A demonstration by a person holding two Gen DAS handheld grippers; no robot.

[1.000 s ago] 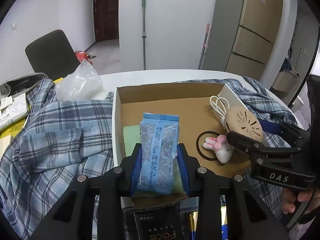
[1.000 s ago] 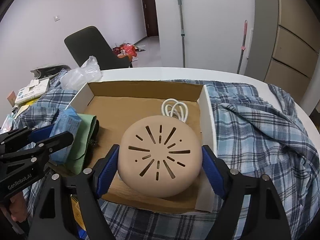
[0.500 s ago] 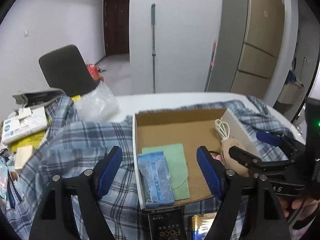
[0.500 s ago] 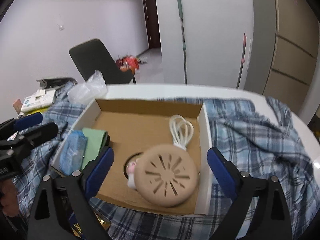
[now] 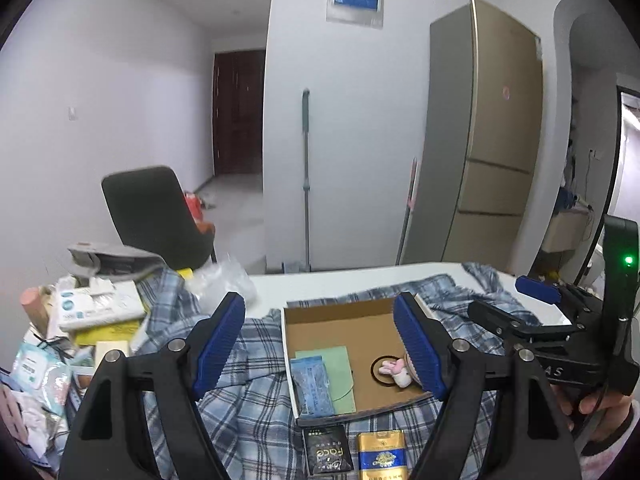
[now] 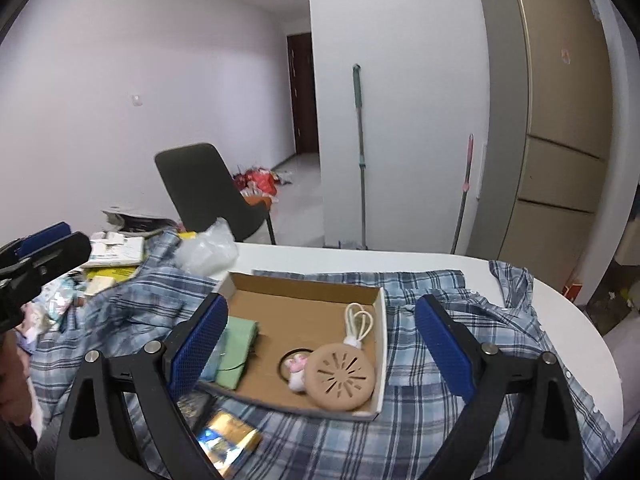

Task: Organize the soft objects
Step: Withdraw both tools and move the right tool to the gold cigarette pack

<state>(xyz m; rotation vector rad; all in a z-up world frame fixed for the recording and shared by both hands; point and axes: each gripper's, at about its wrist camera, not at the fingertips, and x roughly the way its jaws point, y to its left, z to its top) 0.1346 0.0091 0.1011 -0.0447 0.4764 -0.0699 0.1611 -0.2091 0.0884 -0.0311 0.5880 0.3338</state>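
The right wrist view is showing the beige round pad inside the cardboard box; the left view is hiding most of it. Both the left gripper and right gripper are hanging wide, empty jaws above the box, the blue packet lying between the left jaws.

Each black gripper has blue ribbed pads, silver screws and a green light.

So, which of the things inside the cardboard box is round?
The tan disc with slots, in the box's near right corner. The blue packet and green pouch are flat rectangles.
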